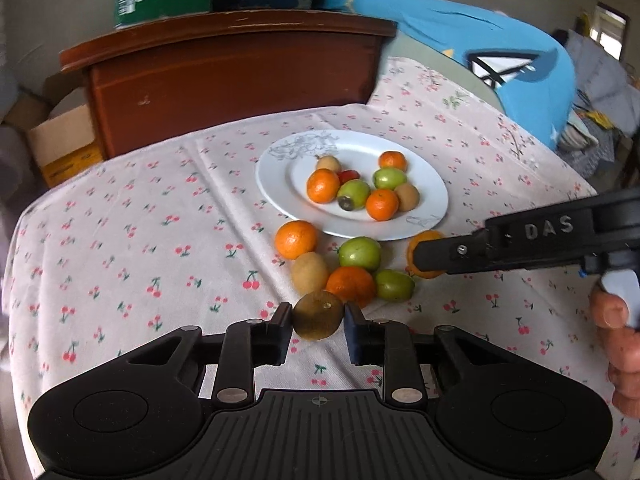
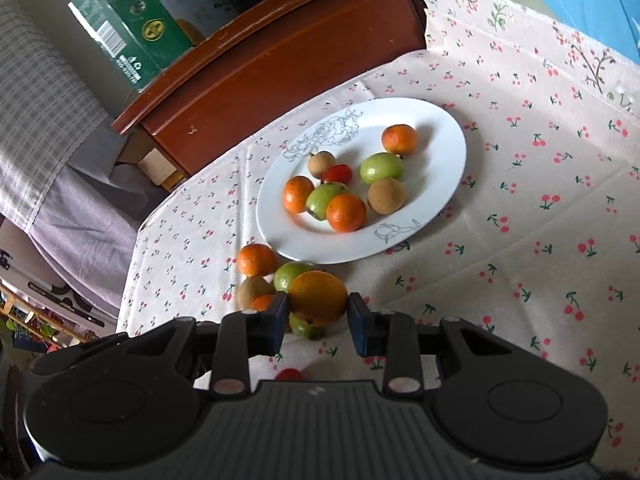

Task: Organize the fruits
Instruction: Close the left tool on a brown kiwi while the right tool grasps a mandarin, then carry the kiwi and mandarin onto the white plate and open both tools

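Two grippers: left gripper (image 1: 318, 316) jaws flank brown fruit (image 1: 318, 315); right gripper (image 2: 318, 312) jaws flank orange (image 2: 318, 298), contact unclear.

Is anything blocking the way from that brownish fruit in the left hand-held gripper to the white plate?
Yes. Loose fruit lies between the brownish fruit and the plate: an orange, a tan fruit and green fruits. Lifting over them looks simplest.

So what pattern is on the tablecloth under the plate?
Small red cherries with green stems on a pale pink tablecloth, clearest in the right wrist view.
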Action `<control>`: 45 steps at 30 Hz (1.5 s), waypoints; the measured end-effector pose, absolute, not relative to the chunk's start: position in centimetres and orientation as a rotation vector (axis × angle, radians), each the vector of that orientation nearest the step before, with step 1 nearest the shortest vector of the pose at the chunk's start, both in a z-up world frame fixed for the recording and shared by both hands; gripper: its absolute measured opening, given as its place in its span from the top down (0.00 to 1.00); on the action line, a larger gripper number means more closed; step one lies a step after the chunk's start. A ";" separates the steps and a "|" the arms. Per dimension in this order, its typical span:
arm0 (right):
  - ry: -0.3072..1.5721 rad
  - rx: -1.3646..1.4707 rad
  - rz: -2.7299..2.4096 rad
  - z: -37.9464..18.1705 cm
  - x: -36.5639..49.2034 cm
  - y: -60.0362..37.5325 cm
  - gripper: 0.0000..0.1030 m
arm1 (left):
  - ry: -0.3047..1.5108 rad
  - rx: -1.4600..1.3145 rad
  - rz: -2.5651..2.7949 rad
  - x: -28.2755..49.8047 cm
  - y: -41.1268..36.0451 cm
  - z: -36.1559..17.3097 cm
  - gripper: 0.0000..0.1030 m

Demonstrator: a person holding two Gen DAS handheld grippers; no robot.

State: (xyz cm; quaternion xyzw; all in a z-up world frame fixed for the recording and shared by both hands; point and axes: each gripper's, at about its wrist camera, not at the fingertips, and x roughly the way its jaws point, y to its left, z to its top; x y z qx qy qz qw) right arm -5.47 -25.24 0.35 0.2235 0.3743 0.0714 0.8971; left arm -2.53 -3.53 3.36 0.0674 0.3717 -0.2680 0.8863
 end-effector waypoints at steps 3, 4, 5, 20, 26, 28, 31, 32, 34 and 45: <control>0.771 0.456 0.154 0.9 -5.9 -25.2 0.69 | 0.763 0.114 -0.532 -3.1 -3.4 4.3 0.76; 0.766 0.452 0.159 1.2 -6.1 -25.2 0.69 | 0.755 0.102 -0.527 -3.2 -3.3 4.8 0.76; 0.758 0.444 0.166 1.6 -6.2 -25.2 0.69 | 0.745 0.087 -0.522 -3.3 -3.1 5.3 0.76; 0.656 0.367 0.226 7.2 -7.5 -27.5 0.69 | 0.725 -0.080 -0.469 -0.7 -1.7 9.7 0.76; 0.632 0.380 0.202 7.7 -6.5 -28.5 0.69 | 0.706 -0.065 -0.459 0.2 -2.0 10.5 0.76; 0.630 0.391 0.196 7.6 -6.0 -28.8 0.69 | 0.704 -0.066 -0.460 0.7 -2.3 10.6 0.76; 0.635 0.419 0.199 7.5 -5.1 -29.2 0.69 | 0.717 -0.078 -0.462 1.7 -2.9 10.4 0.76; 0.636 0.419 0.196 7.5 -4.7 -29.2 0.69 | 0.724 -0.083 -0.462 2.1 -3.1 10.3 0.76; 0.634 0.415 0.189 7.4 -4.0 -29.2 0.69 | 0.729 -0.084 -0.466 2.8 -3.5 10.1 0.76; 0.638 0.483 0.167 6.4 0.1 -30.2 0.69 | 0.759 -0.089 -0.448 7.1 -5.1 8.5 0.76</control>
